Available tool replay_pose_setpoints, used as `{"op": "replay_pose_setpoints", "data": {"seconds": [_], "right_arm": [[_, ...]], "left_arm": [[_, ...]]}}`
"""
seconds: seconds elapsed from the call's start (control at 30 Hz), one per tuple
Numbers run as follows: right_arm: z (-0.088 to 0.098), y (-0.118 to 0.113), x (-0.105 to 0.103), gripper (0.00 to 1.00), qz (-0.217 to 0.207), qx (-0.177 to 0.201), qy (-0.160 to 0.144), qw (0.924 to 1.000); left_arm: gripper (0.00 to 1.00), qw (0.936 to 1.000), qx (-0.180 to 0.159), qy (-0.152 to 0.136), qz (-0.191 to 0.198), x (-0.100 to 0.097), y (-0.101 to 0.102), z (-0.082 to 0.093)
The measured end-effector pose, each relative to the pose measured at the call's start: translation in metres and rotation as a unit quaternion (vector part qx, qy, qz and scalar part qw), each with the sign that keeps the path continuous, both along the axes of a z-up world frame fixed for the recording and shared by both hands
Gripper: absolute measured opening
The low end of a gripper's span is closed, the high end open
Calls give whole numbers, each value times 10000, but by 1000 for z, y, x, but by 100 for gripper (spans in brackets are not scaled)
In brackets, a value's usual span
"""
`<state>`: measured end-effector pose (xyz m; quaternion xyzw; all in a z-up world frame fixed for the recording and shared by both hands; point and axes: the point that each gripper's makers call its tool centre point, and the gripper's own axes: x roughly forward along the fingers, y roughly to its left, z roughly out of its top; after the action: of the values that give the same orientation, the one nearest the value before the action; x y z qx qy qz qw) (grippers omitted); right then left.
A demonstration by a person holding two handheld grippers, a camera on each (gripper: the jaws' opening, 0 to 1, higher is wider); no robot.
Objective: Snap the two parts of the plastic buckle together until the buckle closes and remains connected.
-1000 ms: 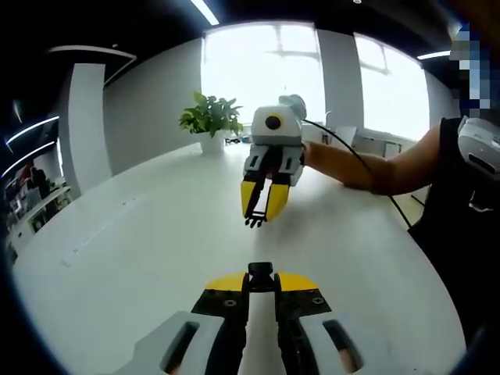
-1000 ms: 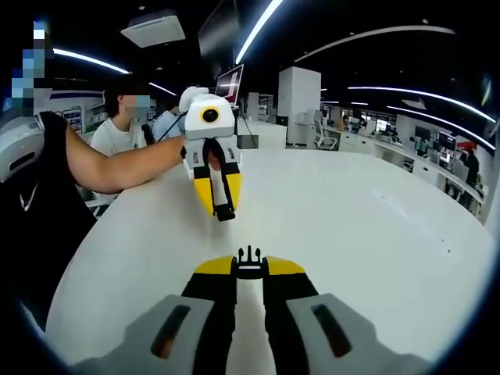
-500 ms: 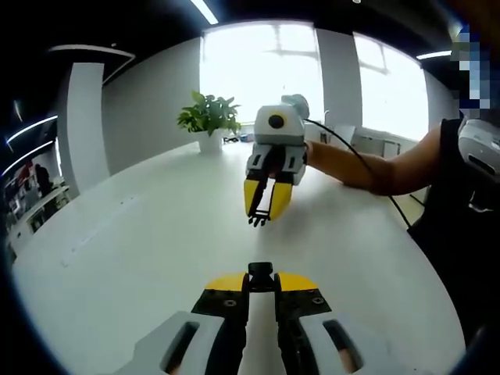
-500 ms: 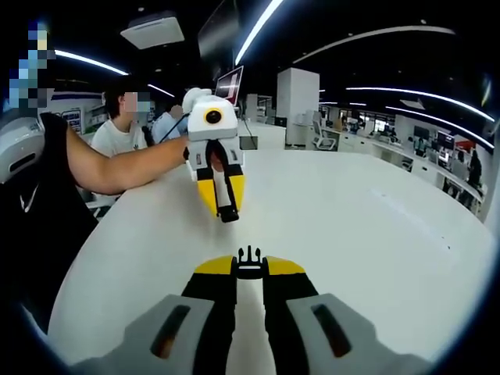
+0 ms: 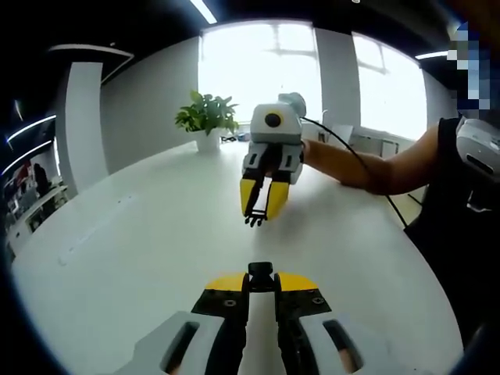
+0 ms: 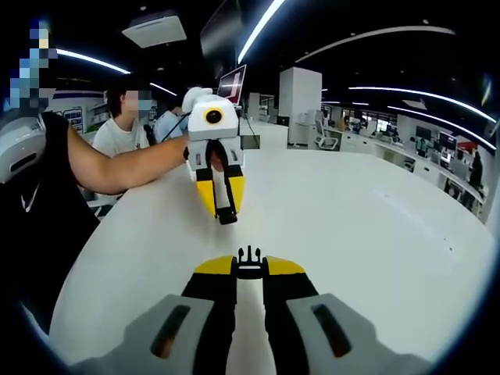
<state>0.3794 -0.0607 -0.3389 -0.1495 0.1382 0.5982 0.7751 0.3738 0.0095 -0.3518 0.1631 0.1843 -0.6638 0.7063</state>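
Note:
In the left gripper view my left gripper is shut on a black socket half of the buckle, whose end pokes out between the yellow tips. Facing it above the white table hangs my right gripper, shut on the black pronged half. In the right gripper view the pronged half sticks up from my right gripper. Across from it my left gripper holds the socket half. A clear gap separates the two halves, which roughly point at each other.
A wide white table lies under both grippers. A potted plant stands at its far edge by bright windows. A cable trails from the right gripper along the person's arm. Another person sits behind a monitor.
The grippers have barely moved. In the left gripper view the right gripper has drifted slightly left. The gap between the halves is about the same.

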Motion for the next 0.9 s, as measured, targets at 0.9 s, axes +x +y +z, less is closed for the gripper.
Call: {"op": "replay_pose_setpoints", "data": {"seconds": [0.9], "right_arm": [[-2, 0, -4, 11, 30, -52, 30, 10000]], "left_arm": [[11, 10000, 19, 18, -22, -6, 1, -1]]}}
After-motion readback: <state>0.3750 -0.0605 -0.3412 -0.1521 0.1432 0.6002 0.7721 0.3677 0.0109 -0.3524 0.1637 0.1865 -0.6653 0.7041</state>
